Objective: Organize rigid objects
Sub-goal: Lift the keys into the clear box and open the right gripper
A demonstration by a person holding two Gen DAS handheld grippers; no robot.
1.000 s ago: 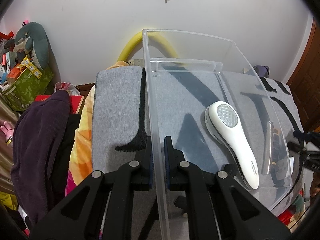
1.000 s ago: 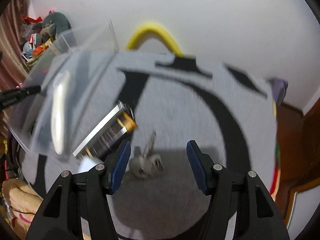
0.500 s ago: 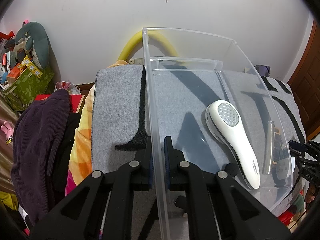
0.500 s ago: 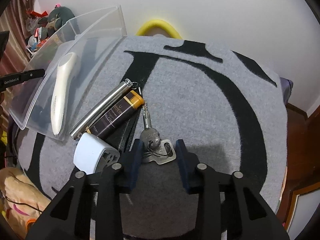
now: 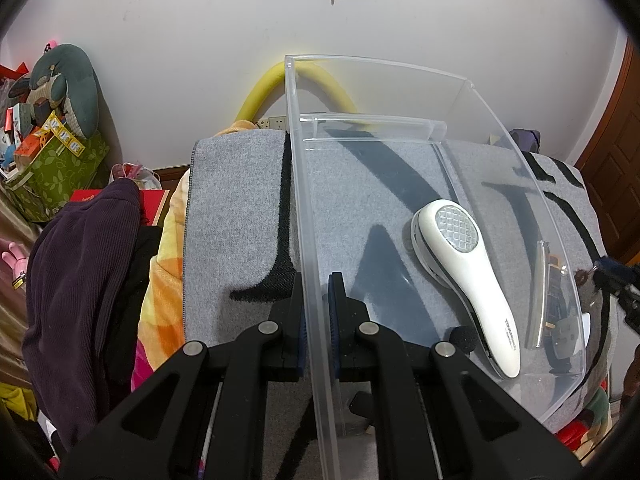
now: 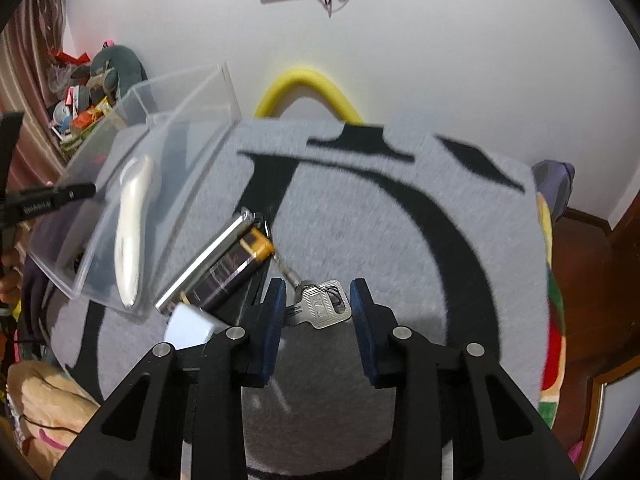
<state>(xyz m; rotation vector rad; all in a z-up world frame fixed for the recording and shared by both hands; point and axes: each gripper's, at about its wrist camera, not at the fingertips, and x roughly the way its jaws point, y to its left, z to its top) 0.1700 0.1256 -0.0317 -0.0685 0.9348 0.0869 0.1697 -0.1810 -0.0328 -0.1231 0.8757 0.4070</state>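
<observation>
1. R gripper [image 6: 318,312]: 0.5 s ago its jaws were narrow around the keys [image 6: 320,304]; now they stand wider, with the key bunch between the pads. Whether the pads touch the keys I can't tell; frame is motion-blurred. The keys look slightly off the rug, but can't confirm.
2. L gripper [image 5: 318,320]: no change vs 1 s ago, clamped on the near-left wall of the clear bin [image 5: 304,200], holding it steady on the grey rug [image 5: 236,216].
3. In bin: white handheld device [image 5: 464,276] lying flat twd the right side, same spot as before.
4. Outside the bin, just beside its right wall: silver tube [image 6: 204,260] and dark orange-capped item [image 6: 232,264] touching each other, white plug adapter [image 6: 188,326] near them. Keys are just right of those, well apart from the bin.
5. Meaning: the grip on the keys seems loosened or being reset, so the keys prob aren't secured yet. Judgement: re-close on the key head before carrying to the bin. Slip risk, since thin metal and a loose ring.
</observation>
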